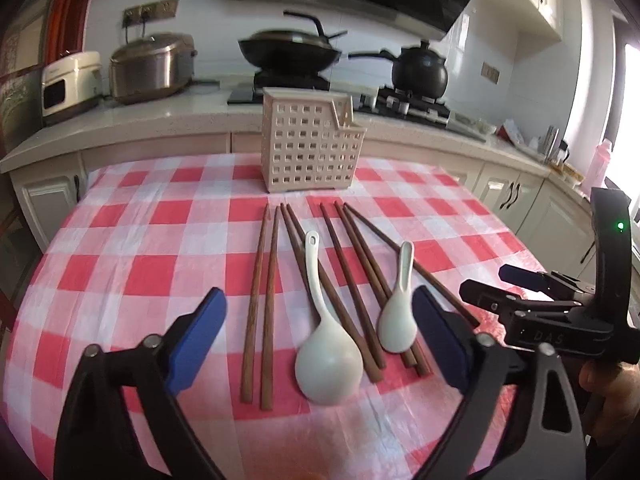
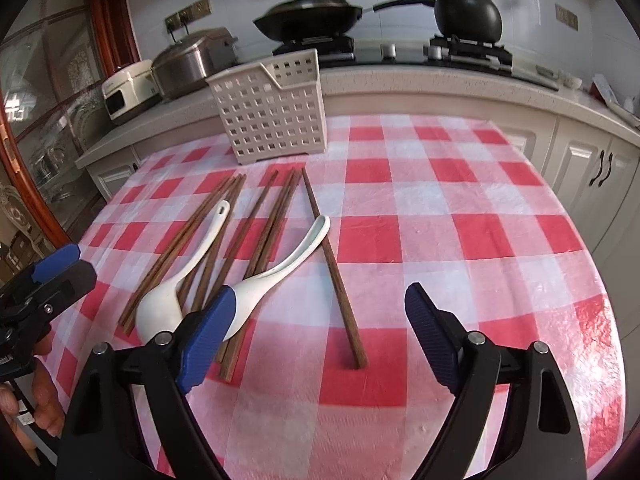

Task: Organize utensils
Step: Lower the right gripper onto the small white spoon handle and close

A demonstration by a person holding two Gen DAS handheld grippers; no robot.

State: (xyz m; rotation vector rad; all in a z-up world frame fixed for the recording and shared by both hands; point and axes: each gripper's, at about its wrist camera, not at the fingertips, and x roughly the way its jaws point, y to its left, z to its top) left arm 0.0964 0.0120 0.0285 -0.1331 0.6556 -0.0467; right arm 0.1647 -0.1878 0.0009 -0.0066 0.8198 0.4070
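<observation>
Here the chopsticks (image 1: 272, 300) and 2 spoons (image 1: 328, 344) lie between the left gripper's (image 1: 320, 336) empty, wide-apart jaws.

Left claw (image 1: 320, 332) and right claw (image 2: 320, 336) both gape wide, angled downward.

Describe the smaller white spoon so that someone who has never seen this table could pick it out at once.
Start at the red-and-white checked tablecloth, where wooden chopsticks lie fanned out in front of a beige slotted utensil basket. Two white ceramic spoons rest among them. The smaller spoon is the one further from the separate chopstick pair, shorter and with a smaller bowl than the large spoon.
</observation>
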